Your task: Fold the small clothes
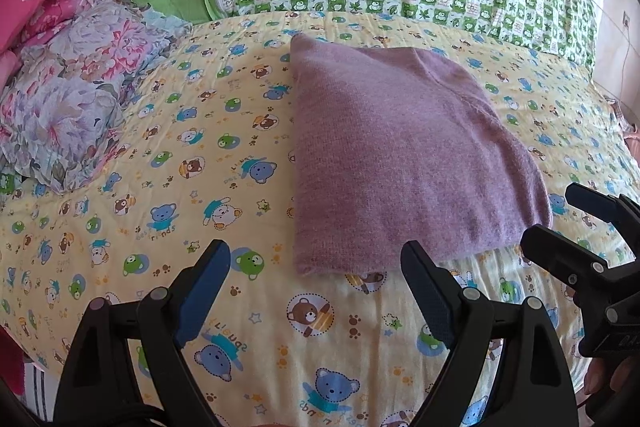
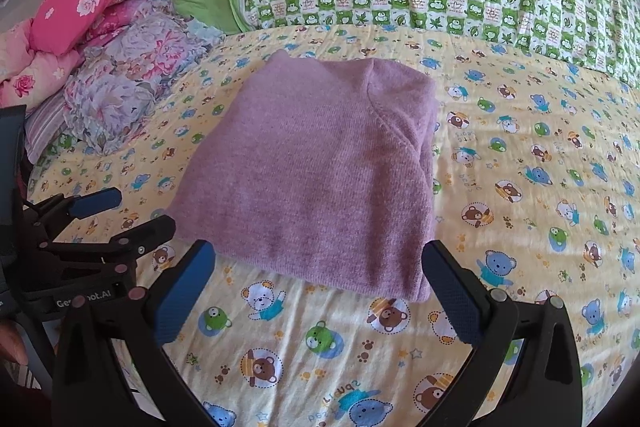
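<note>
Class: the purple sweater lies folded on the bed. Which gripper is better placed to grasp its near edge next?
Probably the right gripper: open, the sweater's near edge centred between its fingers. The left gripper sits off its corner.

Bright daylight, sharp, fisheye-warped edges

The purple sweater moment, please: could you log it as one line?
purple sweater: folded, flat on bear-print sheet | left tongs: open, empty | right tongs: open, empty | both at the near edge, not touching
</note>
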A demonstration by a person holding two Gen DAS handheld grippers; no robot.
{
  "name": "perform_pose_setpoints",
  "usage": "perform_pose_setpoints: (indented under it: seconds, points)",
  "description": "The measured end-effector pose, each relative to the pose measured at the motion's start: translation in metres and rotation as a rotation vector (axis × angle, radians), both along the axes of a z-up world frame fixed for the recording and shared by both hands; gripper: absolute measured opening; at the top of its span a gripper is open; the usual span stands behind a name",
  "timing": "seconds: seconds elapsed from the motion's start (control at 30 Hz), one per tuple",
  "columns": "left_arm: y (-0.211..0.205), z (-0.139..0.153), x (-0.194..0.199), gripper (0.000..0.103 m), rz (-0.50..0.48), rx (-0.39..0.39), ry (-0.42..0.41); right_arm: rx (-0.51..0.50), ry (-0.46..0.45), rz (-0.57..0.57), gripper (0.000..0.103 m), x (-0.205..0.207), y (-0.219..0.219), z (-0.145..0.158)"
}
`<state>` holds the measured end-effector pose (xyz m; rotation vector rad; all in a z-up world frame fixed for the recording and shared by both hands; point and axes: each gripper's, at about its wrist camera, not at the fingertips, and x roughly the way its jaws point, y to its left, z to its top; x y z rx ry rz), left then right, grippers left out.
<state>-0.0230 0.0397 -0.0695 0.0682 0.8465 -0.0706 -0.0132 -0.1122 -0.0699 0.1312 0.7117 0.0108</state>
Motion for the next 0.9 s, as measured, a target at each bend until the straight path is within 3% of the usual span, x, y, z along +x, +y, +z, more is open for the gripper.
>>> perform_pose_setpoints:
  seconds: [0.9]
  points:
    - [-0.0004,-0.0011,0.0022,0.088,0.000,-0.010,0.012,0.006,0.001,0.004,0.103,0.0012,0.0003,0.0015]
